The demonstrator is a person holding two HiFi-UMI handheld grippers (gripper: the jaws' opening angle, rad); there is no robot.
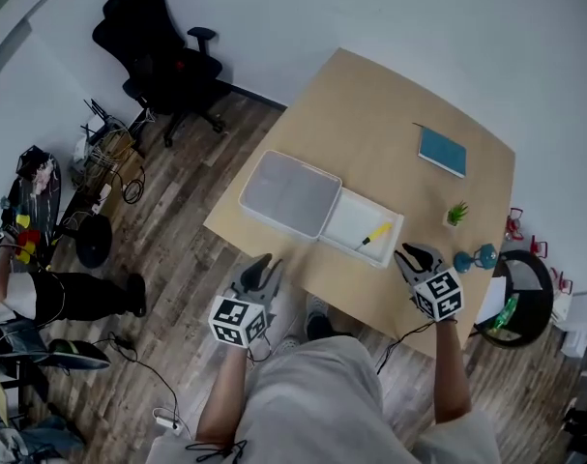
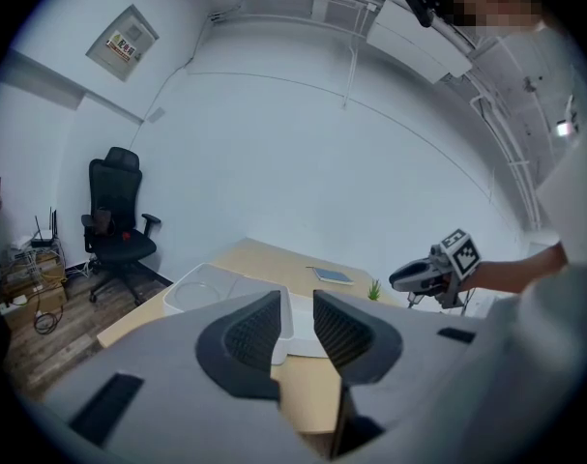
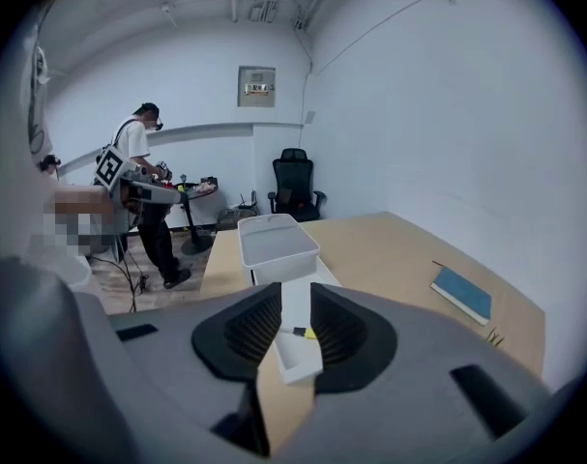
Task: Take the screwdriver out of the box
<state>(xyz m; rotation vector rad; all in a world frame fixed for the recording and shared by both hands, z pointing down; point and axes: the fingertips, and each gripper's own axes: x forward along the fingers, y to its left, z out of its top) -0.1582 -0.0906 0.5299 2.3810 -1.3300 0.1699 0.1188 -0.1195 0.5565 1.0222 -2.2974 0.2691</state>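
Observation:
An open white box (image 1: 343, 222) lies near the front edge of the tan table (image 1: 390, 114), with its larger translucent lid (image 1: 291, 194) beside it on the left. A yellow-handled screwdriver (image 1: 375, 233) rests inside the box at its right end. My left gripper (image 1: 257, 274) hovers off the table's front edge, left of the box, slightly open and empty. My right gripper (image 1: 416, 259) sits just right of the box, slightly open, holding nothing. In the right gripper view the screwdriver (image 3: 303, 333) shows through the gap between the fingers.
A blue notebook (image 1: 441, 151) lies at the far right of the table, with a small green plant (image 1: 456, 214) and a teal object (image 1: 475, 257) nearer me. A black office chair (image 1: 162, 51) and floor clutter (image 1: 104, 162) stand to the left. A person (image 3: 138, 162) stands in the background.

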